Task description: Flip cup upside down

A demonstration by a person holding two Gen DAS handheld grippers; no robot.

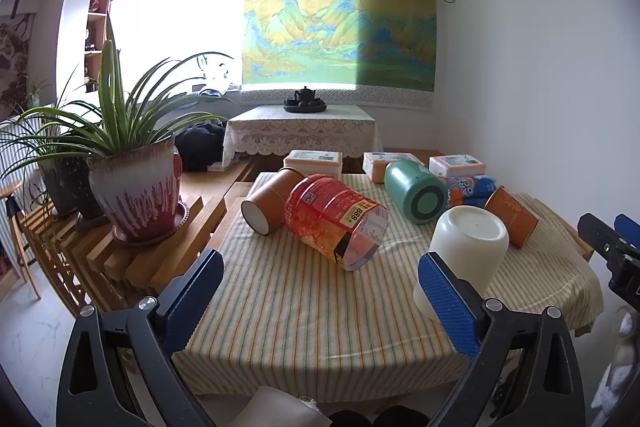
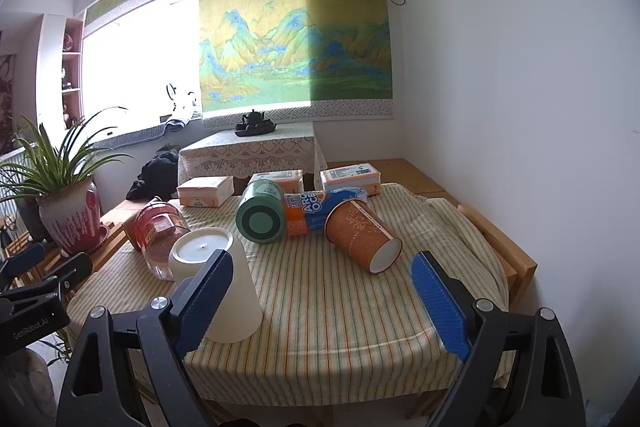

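Note:
A cream cup (image 1: pixel 466 247) stands upside down, base up, on the striped tablecloth (image 1: pixel 304 299) near the front edge; it also shows in the right wrist view (image 2: pixel 224 287). My left gripper (image 1: pixel 320 291) is open and empty, its right finger (image 1: pixel 448 303) in front of the cup. My right gripper (image 2: pixel 320 303) is open and empty, its left finger (image 2: pixel 204 299) in front of the cup. The right gripper also shows at the right edge of the left wrist view (image 1: pixel 612 247).
An orange paper cup (image 2: pixel 360 235), a green canister (image 2: pixel 260 215), a blue-orange bottle (image 2: pixel 316 211) and a red-labelled container (image 1: pixel 336 219) lie on their sides on the table. Another orange cup (image 1: pixel 272 199) lies behind. Tissue packs (image 1: pixel 314 163) at the back. Potted plant (image 1: pixel 136 187) on the left.

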